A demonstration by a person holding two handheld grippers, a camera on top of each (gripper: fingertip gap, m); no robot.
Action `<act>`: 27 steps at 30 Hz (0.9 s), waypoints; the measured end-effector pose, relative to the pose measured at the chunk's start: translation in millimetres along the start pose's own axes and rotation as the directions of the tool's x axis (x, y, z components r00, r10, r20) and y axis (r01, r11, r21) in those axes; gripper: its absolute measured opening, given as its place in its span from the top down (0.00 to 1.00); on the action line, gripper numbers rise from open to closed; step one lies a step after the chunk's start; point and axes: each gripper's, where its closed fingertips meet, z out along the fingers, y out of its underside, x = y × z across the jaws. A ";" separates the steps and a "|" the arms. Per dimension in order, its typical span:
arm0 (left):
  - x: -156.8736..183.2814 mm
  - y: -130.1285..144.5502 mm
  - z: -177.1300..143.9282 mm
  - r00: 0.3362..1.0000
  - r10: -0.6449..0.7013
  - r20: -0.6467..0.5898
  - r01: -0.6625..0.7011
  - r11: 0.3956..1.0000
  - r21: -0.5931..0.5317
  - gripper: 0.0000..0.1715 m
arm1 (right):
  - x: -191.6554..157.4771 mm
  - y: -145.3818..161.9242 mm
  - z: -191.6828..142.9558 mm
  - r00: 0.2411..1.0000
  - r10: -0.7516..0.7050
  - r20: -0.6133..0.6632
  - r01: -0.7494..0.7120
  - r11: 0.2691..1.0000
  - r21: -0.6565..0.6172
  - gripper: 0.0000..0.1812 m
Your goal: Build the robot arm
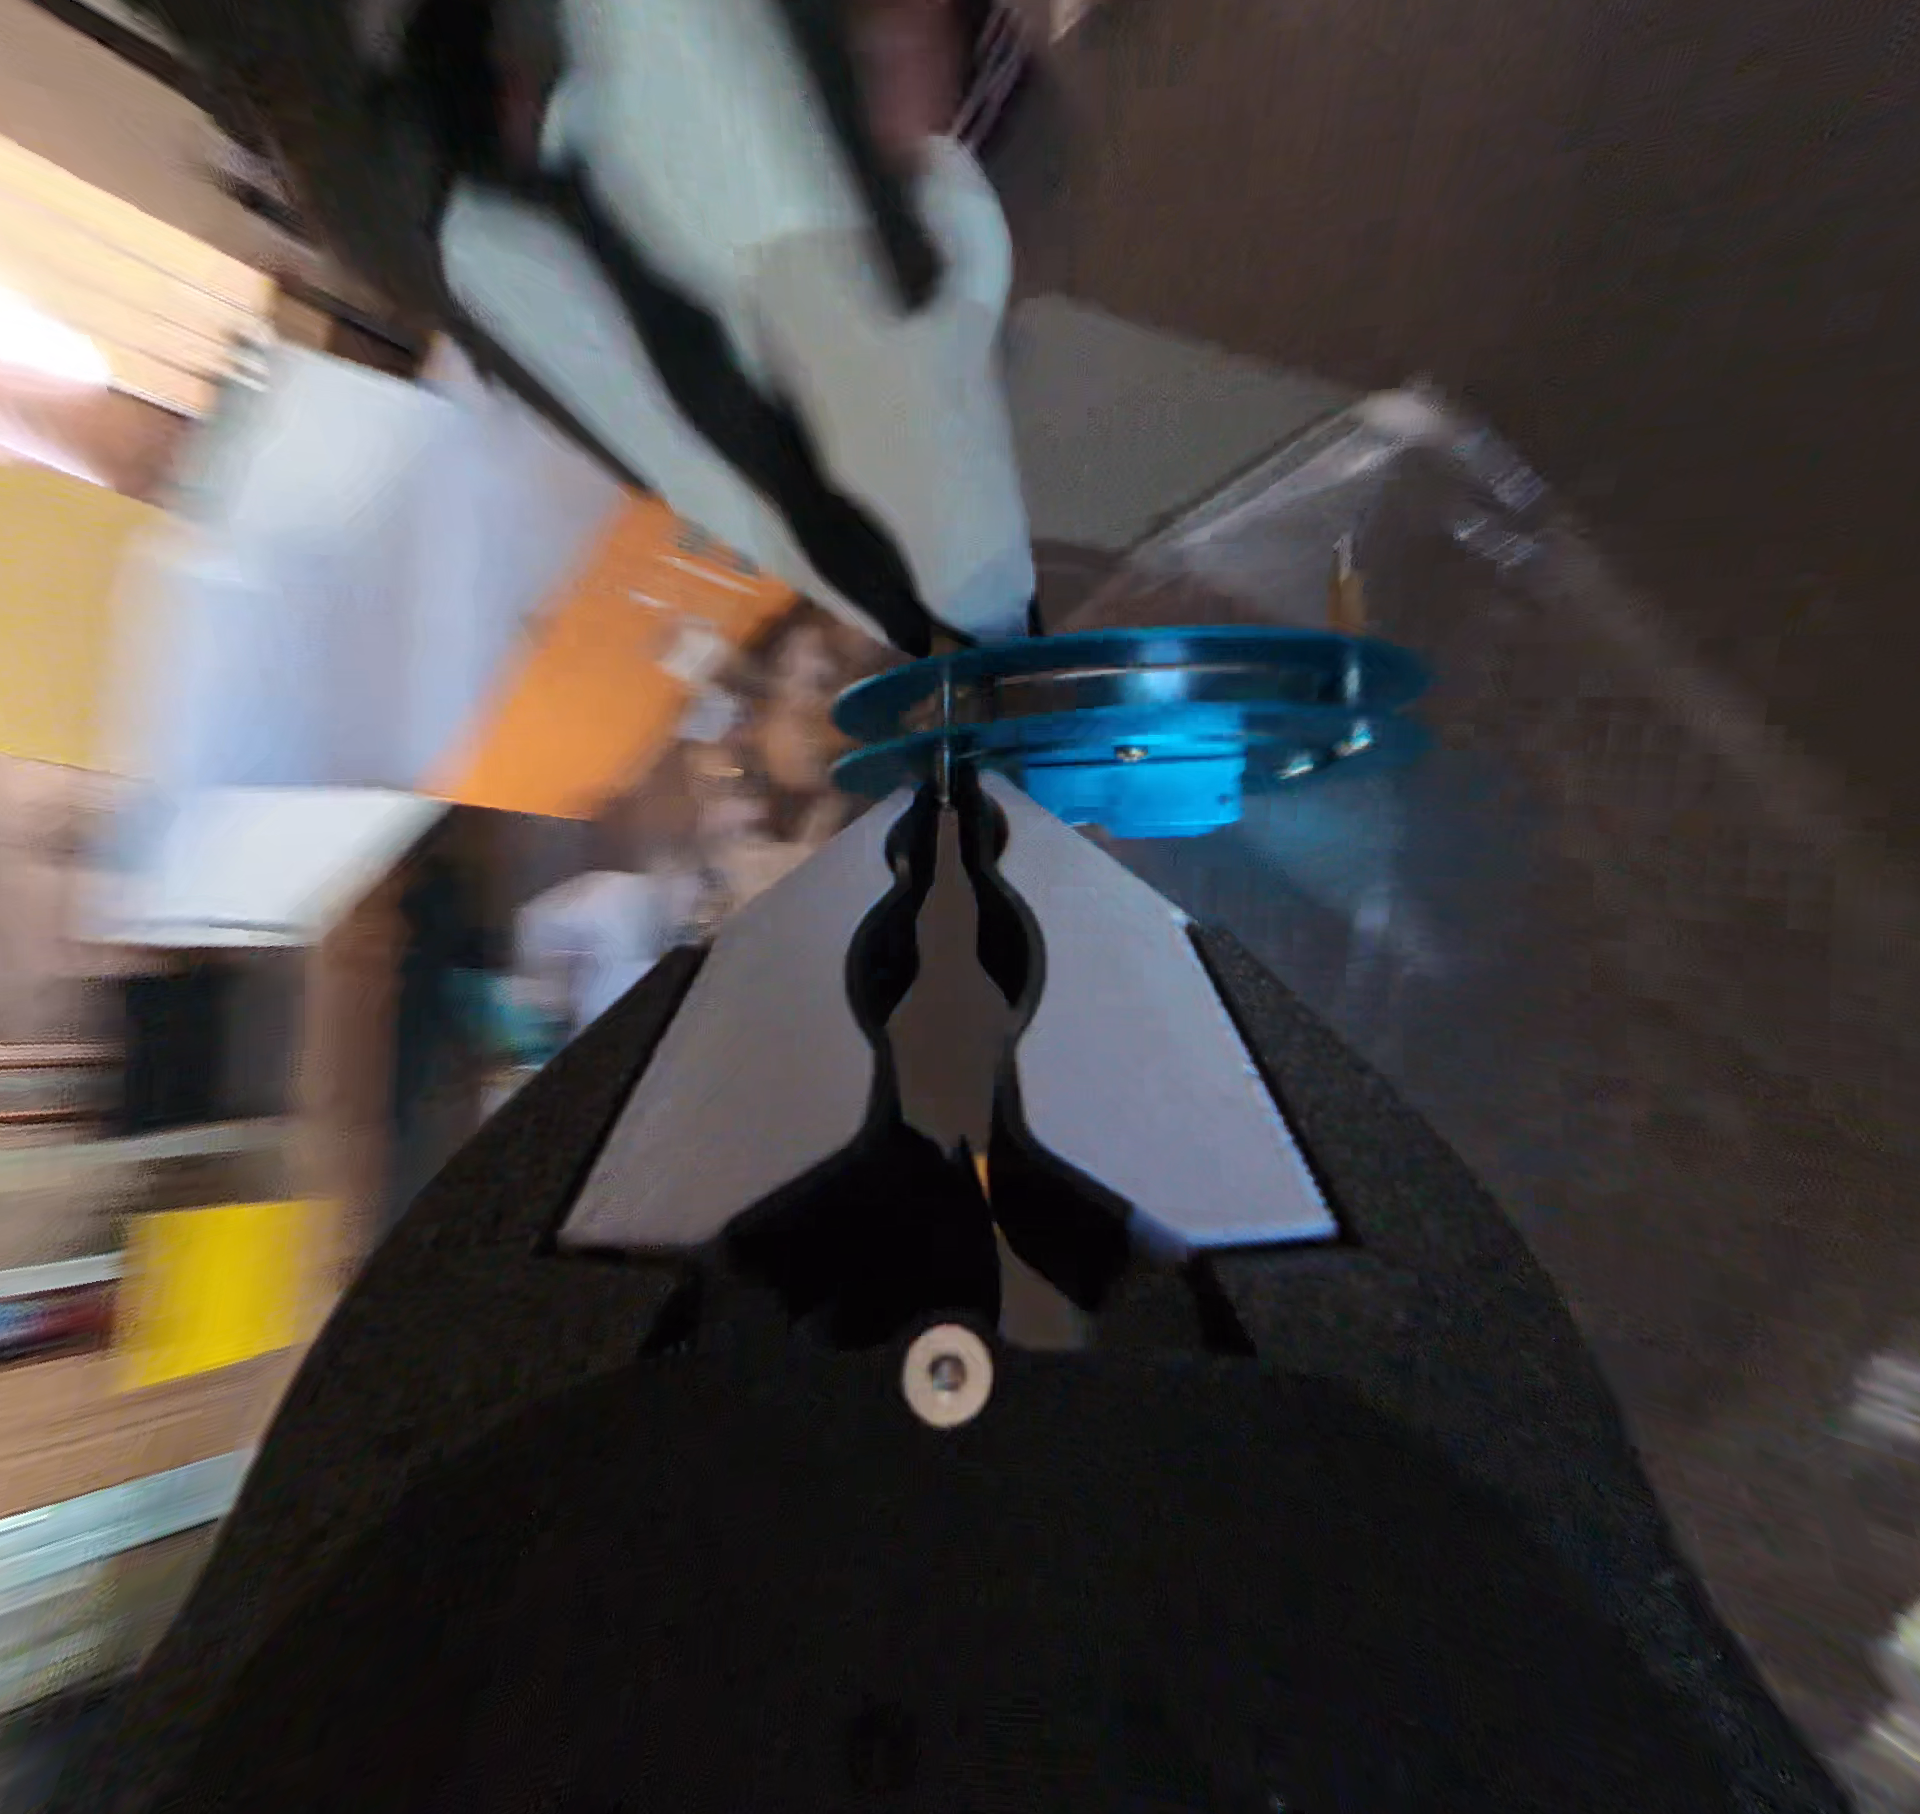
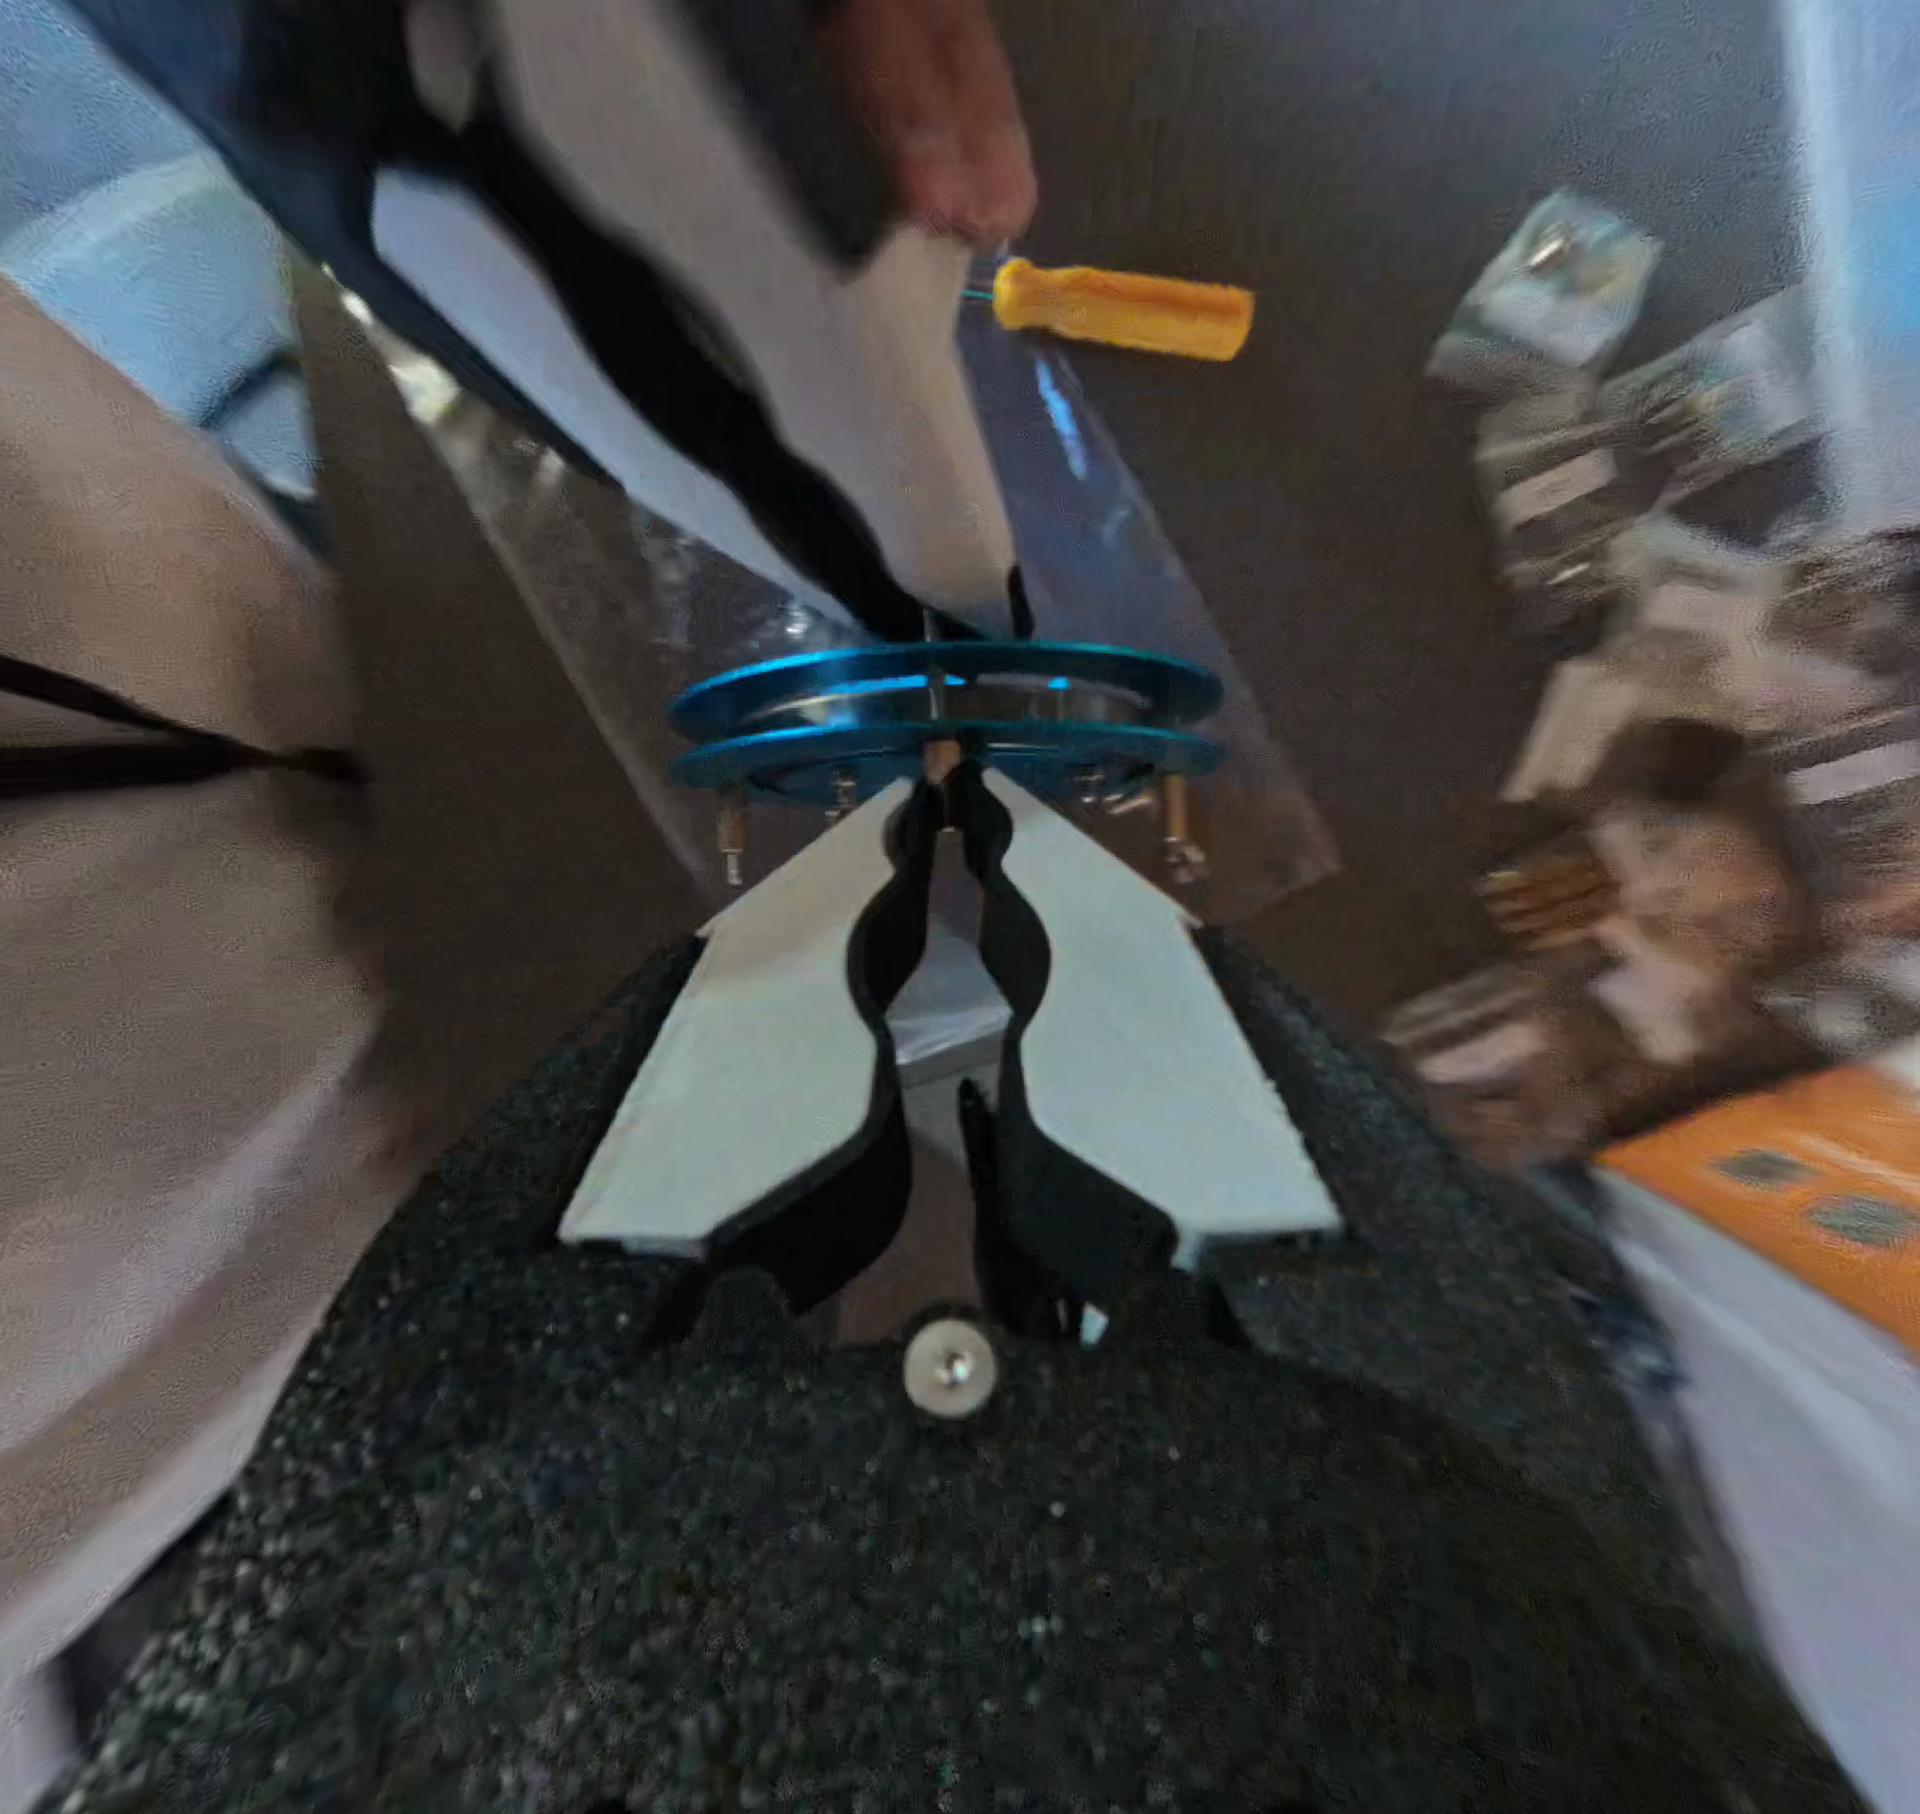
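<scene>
Both grippers pinch one blue double-disc assembly (image 1: pixel 1132 715) from opposite sides: the left gripper (image 1: pixel 948 796) has its tips closed on a thin post at the assembly's edge, and the right gripper (image 2: pixel 943 777) is closed on a brass standoff (image 2: pixel 941 758) under the lower disc. Only the right wrist view shows an orange-handled screwdriver (image 2: pixel 1122 308) lying on the dark table (image 2: pixel 1351 102) beyond the assembly, and brass standoffs hanging below it. Only the left wrist view shows a blue hub block (image 1: pixel 1132 788) beneath the discs. A clear plastic bag (image 1: pixel 1351 538) lies behind the assembly; its contents are blurred.
</scene>
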 end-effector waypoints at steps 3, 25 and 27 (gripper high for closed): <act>-6.4 -1.7 -0.2 0.866 0.387 0.318 -0.364 0.922 -0.132 0.99 | -19.0 0.7 -4.0 0.816 0.356 0.456 -0.362 0.929 -0.078 0.98; -0.5 -4.2 2.4 0.987 -0.051 -0.149 0.053 0.999 0.007 0.99 | 3.2 4.2 -0.3 0.997 -0.026 0.079 0.023 0.999 0.033 0.98; -4.1 -2.5 3.7 0.939 0.318 0.135 -0.313 0.948 -0.058 0.99 | -13.6 2.7 -4.7 0.831 0.289 0.476 -0.312 0.949 -0.032 0.99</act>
